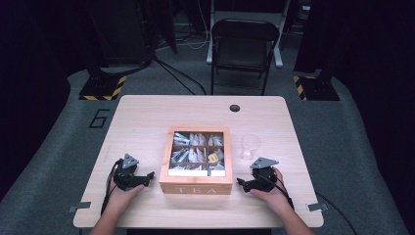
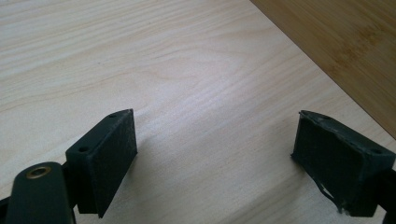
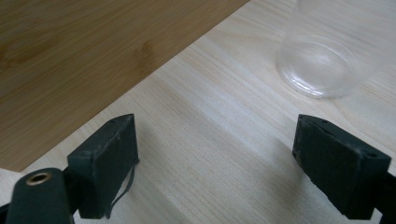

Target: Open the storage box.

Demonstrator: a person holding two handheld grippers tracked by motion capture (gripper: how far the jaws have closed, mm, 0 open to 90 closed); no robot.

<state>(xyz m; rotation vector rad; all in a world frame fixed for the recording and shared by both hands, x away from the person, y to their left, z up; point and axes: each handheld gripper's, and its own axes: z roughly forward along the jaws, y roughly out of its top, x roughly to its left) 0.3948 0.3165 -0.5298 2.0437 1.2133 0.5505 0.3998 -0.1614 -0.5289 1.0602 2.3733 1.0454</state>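
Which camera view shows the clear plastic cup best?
The high view: the whole clear plastic cup stands upright on the table, right of the wooden tea box. The right gripper view shows just its base, cut off at the top edge. The left gripper view looks along bare tabletop and the box's side.

A recording lab or studio: dark curtains close in a grey carpeted floor point(image 1: 58, 147), stand bases edged with yellow-black hazard tape point(image 1: 102, 88) flank the far side, cables point(image 1: 181, 78) run past a folding chair point(image 1: 242, 49), and a taped number point(image 1: 99, 118) marks the floor left of the table point(image 1: 142, 117).
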